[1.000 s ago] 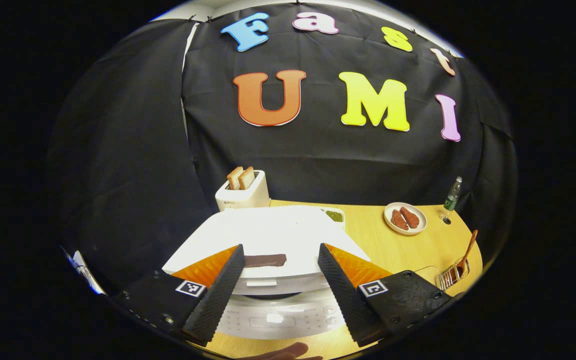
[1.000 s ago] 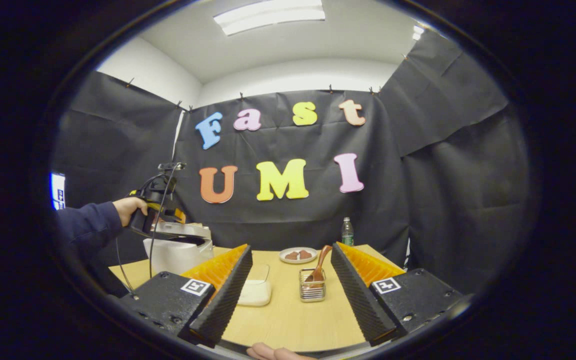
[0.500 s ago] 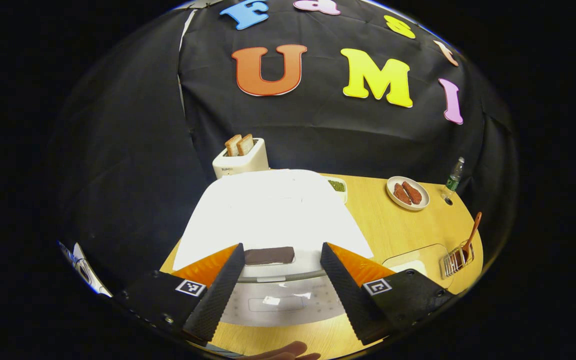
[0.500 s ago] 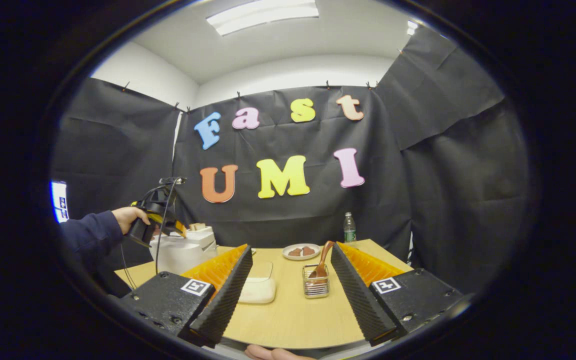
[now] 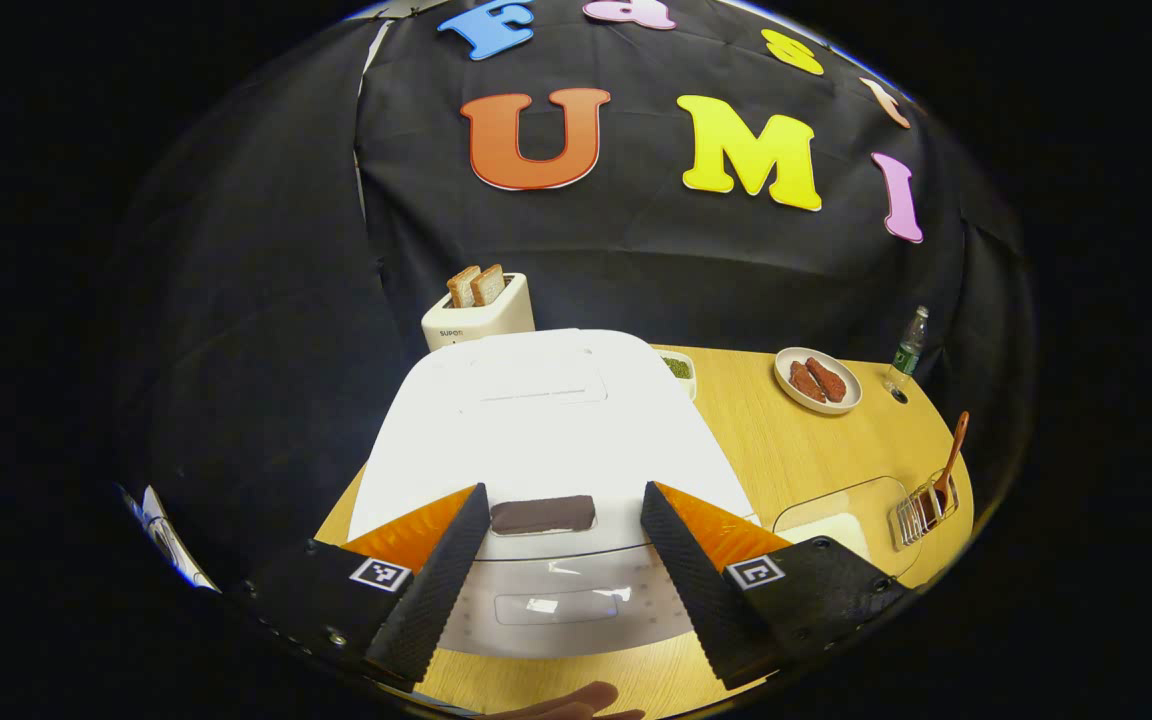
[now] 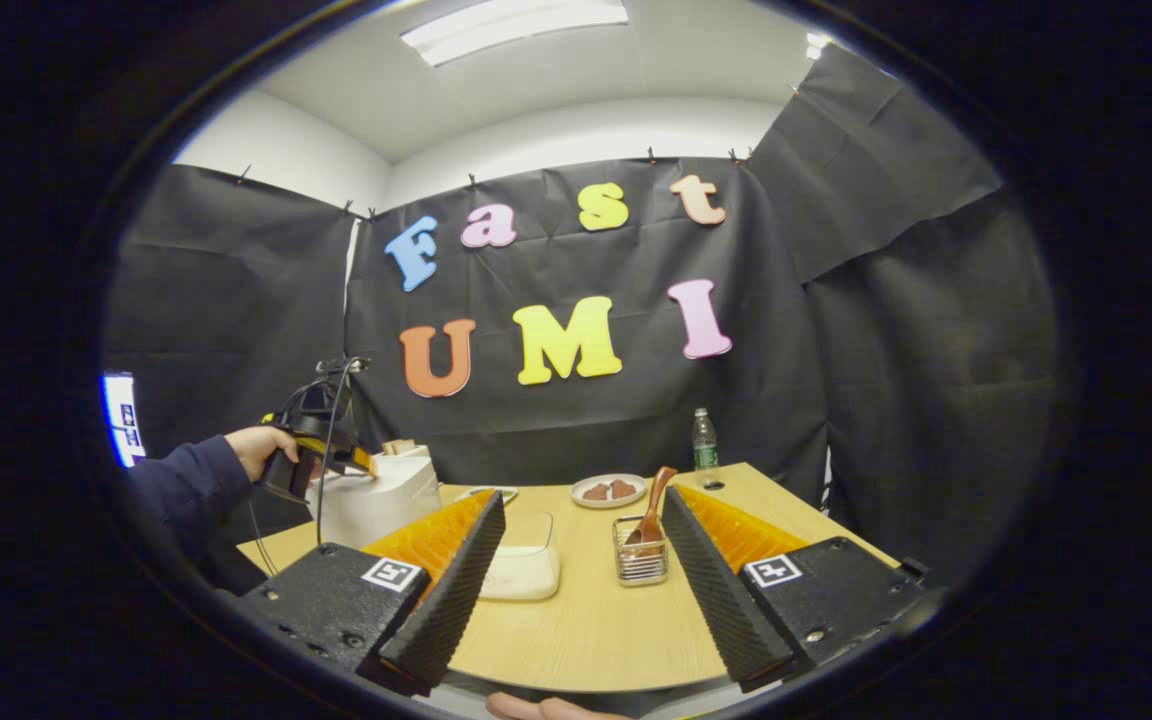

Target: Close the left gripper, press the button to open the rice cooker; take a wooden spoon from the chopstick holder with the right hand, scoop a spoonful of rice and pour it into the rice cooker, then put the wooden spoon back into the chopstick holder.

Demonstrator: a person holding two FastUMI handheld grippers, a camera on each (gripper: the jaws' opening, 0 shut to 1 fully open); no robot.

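My left gripper [image 5: 564, 570] hovers wide open, empty, over the cooker [image 5: 546, 440]; I should close it, then press the button [image 5: 542, 514] squarely.

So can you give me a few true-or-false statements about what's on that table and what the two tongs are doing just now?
1. The rice cooker has its lid down. True.
2. The left tongs are shut tight. False: their fingers stand wide apart, above the dark button on the cooker's front.
3. The wooden spoon stands in the wire chopstick holder. True.
4. The right tongs are gripping the spoon. False: they are open and hold nothing.
5. The toaster is empty. False: two slices of bread stick out of it.
6. A plate with reddish-brown food sits near a bottle. True.
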